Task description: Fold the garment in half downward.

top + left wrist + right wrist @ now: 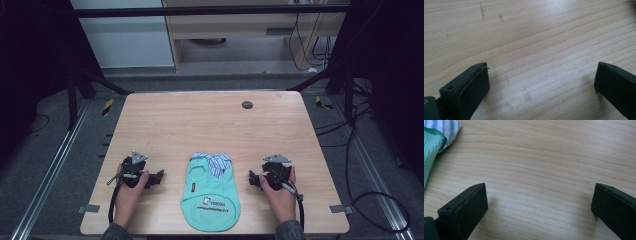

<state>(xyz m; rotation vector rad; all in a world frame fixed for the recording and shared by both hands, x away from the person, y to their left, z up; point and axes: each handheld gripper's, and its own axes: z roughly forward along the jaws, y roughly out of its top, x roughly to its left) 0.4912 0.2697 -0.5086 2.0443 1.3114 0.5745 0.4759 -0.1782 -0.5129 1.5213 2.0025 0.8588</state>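
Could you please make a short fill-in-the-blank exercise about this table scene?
1. The small shirt lying on the table is mostly ____ in colour.
2. The shirt lies ____ the left tongs and the right tongs.
3. Both tongs have their jaws ____.

Missing words: green; between; open

A wooden table [210,120] lies bare across its far half and both side edges, with a small teal garment [212,192] flat at the near middle, lying between the left gripper [156,177] and right gripper [252,179], both spread wide over bare wood.
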